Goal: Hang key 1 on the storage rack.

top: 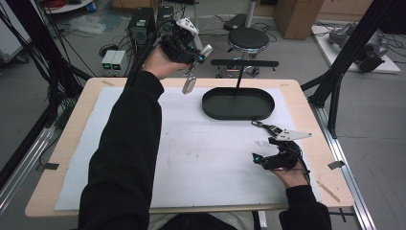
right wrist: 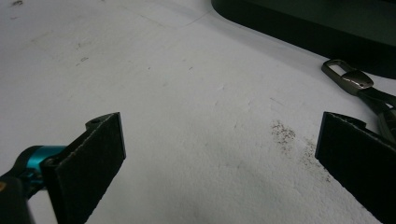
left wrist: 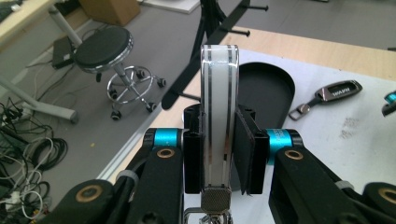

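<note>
A wooden table [top: 306, 103] carried a white mat [top: 201, 153] that covered most of its top. On the far right part of the mat sat a black oval tray [top: 238, 104], with a thin black post rising from its far side.

The person's left arm, in a black sleeve, reached from the near edge to the far left of the table. There the left gripper [top: 195, 57] was held up in the air above the far edge of the mat, left of the tray. Its jaws were clamped on a white, silver-striped key fob [left wrist: 219, 107], pads pressed against both flat sides, and the fob hung down below the gripper in the high view [top: 188, 85].

The right gripper [top: 268, 143] lay low over the near right part of the mat, its jaws standing wide apart with bare mat between them. Just beside its right jaw, near the tray, lay a second, dark key fob [left wrist: 337, 91] with a metal clip [right wrist: 348, 77].
</note>
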The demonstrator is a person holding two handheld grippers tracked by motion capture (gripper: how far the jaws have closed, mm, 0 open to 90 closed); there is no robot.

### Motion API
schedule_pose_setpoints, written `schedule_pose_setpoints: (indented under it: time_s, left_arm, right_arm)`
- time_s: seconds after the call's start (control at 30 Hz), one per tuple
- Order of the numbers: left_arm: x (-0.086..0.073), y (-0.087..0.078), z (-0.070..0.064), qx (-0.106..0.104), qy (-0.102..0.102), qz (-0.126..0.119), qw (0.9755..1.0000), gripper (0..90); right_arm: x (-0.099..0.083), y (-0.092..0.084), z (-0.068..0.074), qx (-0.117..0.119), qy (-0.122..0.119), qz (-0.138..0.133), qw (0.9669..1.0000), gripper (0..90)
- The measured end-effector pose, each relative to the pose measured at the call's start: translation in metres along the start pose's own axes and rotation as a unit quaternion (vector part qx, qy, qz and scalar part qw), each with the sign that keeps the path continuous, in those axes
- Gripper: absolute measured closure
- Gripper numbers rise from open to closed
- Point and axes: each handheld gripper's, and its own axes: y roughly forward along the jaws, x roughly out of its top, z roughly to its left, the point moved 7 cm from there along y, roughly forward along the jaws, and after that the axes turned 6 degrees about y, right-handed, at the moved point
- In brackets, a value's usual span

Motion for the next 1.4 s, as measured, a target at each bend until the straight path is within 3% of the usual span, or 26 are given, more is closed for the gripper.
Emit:
schedule_pose_setpoints:
  time_s: [0.43,0.63,0.8,0.97,1.13,1.3,1.4]
  left_arm:
    - [0.013,0.041,-0.004,-0.004,-0.003,0.004,1.0,74.8]
    - [0.019,0.062,-0.003,0.008,-0.006,0.004,0.9999,74.7]
    - [0.022,0.079,-0.007,0.012,0.005,0.014,0.9998,74.7]
    - [0.026,0.093,-0.005,0.02,-0.006,0.003,0.9998,74.8]
    - [0.027,0.1,-0.004,0.034,-0.004,0.002,0.9994,74.8]
    - [0.031,0.104,0.001,0.049,-0.019,-0.016,0.9985,74.8]
    - [0.034,0.106,0.002,0.055,-0.017,-0.025,0.9981,74.8]
  right_arm:
    - [-0.002,-0.002,-0.002,-0.002,0.005,-0.001,1.0,0.8]
    - [-0.004,-0.003,-0.001,-0.003,0.001,0.0,1.0,0.8]
    - [-0.005,-0.005,-0.001,-0.005,0.004,-0.003,1.0,0.8]
    - [-0.008,-0.007,-0.001,-0.007,0.009,0.001,0.9999,0.8]
    - [-0.01,-0.008,-0.002,-0.005,0.007,0.004,1.0,0.8]
    - [-0.01,-0.009,-0.001,-0.006,0.008,0.004,0.9999,0.8]
    - [-0.011,-0.009,-0.002,-0.007,0.009,0.003,0.9999,0.8]
